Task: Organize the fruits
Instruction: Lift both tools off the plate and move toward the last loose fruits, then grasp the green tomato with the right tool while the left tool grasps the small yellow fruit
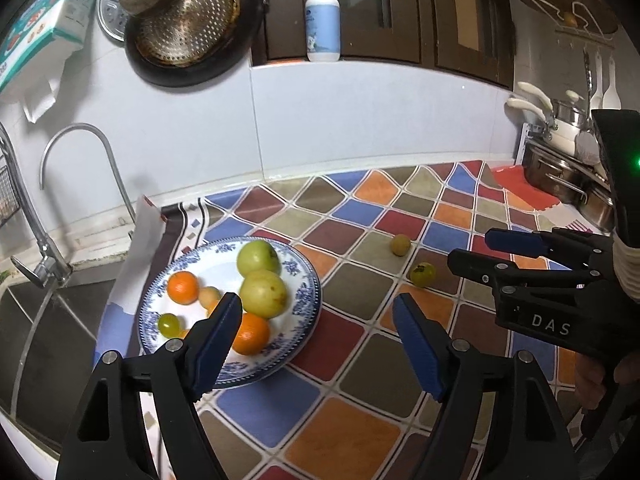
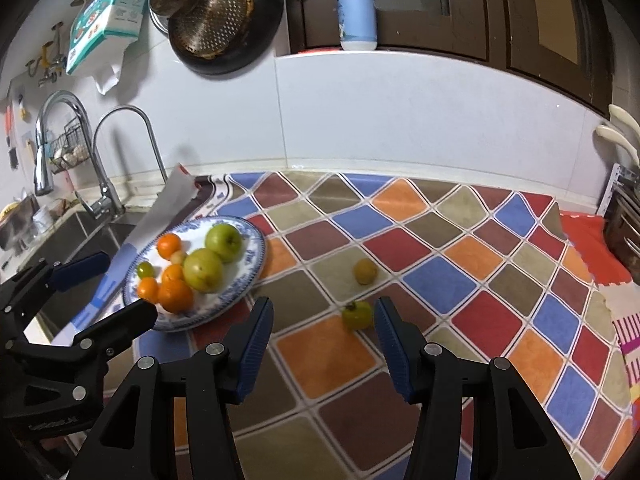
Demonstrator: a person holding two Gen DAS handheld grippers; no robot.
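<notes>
Fruits fill the plate [image 1: 306, 280] on the desk [image 2: 440, 280]; a green one [image 2: 357, 315] and a yellow one [image 2: 365, 271] lie loose. Right hand-held gripper [image 2: 324, 312], jaws apart and empty, sits just beside the green one. Left hand-held gripper [image 1: 316, 308] gapes empty near the plate.

Both wrist fisheyes are looking forward and downward from close above the multicoloured diamond-patterned countertop cloth [image 1: 352, 432], the left sitting nearer the blue-and-white patterned china plate [image 1: 308, 300], the right further along, both sharing that plate [image 2: 256, 268] and the white-tiled wall [image 2: 400, 120].
</notes>
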